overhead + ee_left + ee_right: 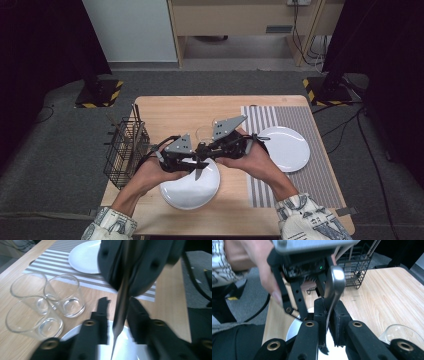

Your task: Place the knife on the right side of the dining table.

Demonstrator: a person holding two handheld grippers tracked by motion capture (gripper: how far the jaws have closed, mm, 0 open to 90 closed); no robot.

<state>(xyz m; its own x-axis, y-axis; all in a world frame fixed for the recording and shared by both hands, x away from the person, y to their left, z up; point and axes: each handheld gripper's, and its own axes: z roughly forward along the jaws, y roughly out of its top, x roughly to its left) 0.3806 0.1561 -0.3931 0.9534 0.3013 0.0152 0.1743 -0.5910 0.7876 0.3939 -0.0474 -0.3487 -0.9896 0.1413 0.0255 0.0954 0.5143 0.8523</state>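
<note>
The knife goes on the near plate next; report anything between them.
Nothing visible. The knife hangs tip-down in the right gripper over the bare plate; the left gripper flanks it with open jaws.

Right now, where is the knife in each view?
High view: centre, knife tip down over the near white plate.
Left gripper view: middle, running top to bottom, plate beneath.
Right gripper view: centre, handle rising from the right gripper.
Shared landmark: that plate.
</note>
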